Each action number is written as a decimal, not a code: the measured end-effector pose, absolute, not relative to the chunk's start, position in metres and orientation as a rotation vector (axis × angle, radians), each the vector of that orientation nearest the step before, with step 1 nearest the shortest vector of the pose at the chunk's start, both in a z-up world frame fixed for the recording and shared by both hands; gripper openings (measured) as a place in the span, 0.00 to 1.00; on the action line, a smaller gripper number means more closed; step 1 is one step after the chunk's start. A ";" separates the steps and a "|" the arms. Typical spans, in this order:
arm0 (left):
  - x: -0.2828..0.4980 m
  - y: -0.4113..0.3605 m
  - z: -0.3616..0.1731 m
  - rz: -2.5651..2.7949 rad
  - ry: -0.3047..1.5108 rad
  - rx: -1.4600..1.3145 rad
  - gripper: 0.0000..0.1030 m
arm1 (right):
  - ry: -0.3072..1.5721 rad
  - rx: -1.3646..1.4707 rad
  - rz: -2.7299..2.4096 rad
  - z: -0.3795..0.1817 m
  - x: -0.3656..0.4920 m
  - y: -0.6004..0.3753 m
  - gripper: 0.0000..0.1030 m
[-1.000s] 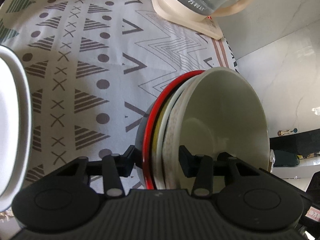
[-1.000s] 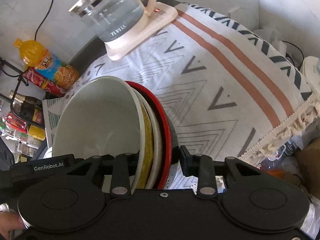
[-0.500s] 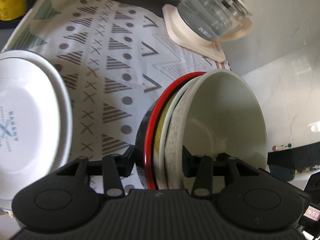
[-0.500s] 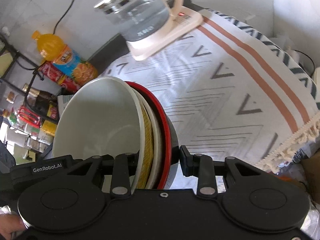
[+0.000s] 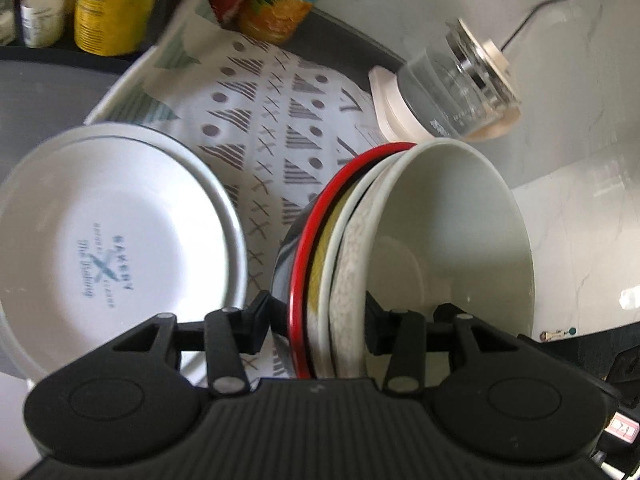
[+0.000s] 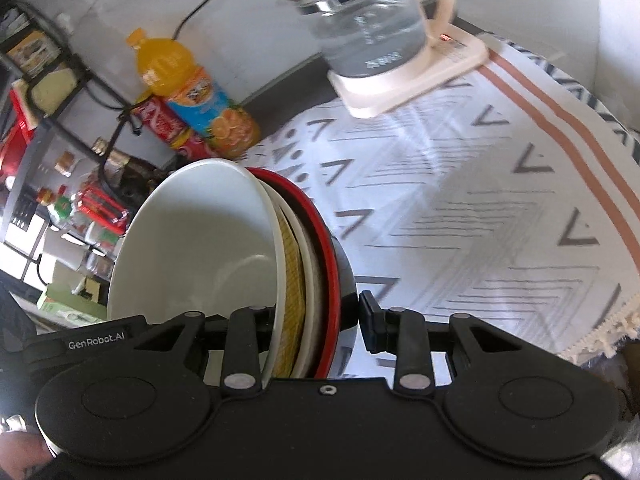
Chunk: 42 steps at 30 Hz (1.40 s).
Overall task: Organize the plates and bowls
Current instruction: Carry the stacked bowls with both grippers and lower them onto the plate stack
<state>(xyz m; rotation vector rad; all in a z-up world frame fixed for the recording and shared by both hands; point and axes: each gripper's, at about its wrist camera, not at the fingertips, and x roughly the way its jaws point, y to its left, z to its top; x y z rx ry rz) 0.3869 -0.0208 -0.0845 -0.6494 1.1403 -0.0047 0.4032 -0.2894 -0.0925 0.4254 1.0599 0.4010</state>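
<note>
Both grippers clamp one nested stack of bowls held above the patterned cloth. The stack has a white inner bowl (image 5: pixel 448 232), speckled and yellow ones, and a red-rimmed black outer bowl (image 5: pixel 304 256). My left gripper (image 5: pixel 316 320) is shut on the stack's rim. My right gripper (image 6: pixel 316 320) is shut on the opposite rim of the same stack (image 6: pixel 200 248). A pile of white plates (image 5: pixel 112 240) with blue lettering lies on the cloth, left of the stack in the left wrist view.
A glass kettle on a cream base (image 6: pixel 384 40) stands at the back of the cloth (image 6: pixel 480 208). An orange juice bottle (image 6: pixel 192 92), a red can and a black rack with jars sit at the back left. The cloth's fringed edge (image 6: pixel 600 332) is at right.
Both grippers have lifted and tilted with the bowl stack. The plate pile has come fully into the left wrist view. Bottles and rack now show at the back.
</note>
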 end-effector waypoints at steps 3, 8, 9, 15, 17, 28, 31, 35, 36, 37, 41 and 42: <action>0.380 -0.009 -0.078 0.018 1.126 -0.661 0.43 | 1.052 0.417 0.426 -0.085 0.403 -0.278 0.31; 0.369 0.011 -0.075 0.050 1.108 -0.694 0.43 | 1.070 0.401 0.454 -0.082 0.405 -0.258 0.31; 0.367 0.017 -0.076 0.057 1.108 -0.704 0.43 | 1.073 0.399 0.460 -0.081 0.404 -0.253 0.31; 0.352 0.046 -0.078 0.115 1.095 -0.739 0.43 | 1.098 0.377 0.508 -0.084 0.403 -0.224 0.31; 0.348 0.057 -0.078 0.132 1.091 -0.748 0.43 | 1.111 0.371 0.527 -0.086 0.404 -0.214 0.31; 0.334 0.104 -0.089 0.236 1.083 -0.793 0.43 | 1.191 0.322 0.611 -0.102 0.405 -0.160 0.31; 0.331 0.114 -0.094 0.254 1.090 -0.814 0.43 | 1.212 0.304 0.626 -0.107 0.406 -0.149 0.31; 0.329 0.123 -0.102 0.267 1.102 -0.825 0.43 | 1.234 0.291 0.635 -0.113 0.406 -0.140 0.31; 0.329 0.125 -0.104 0.270 1.106 -0.826 0.43 | 1.238 0.285 0.637 -0.114 0.405 -0.138 0.31; 0.329 0.126 -0.106 0.271 1.109 -0.826 0.43 | 1.240 0.282 0.637 -0.115 0.405 -0.136 0.31; 0.330 0.129 -0.116 0.279 1.129 -0.815 0.43 | 1.267 0.271 0.631 -0.123 0.406 -0.129 0.31; 0.330 0.131 -0.119 0.283 1.134 -0.823 0.43 | 1.271 0.270 0.630 -0.125 0.406 -0.127 0.31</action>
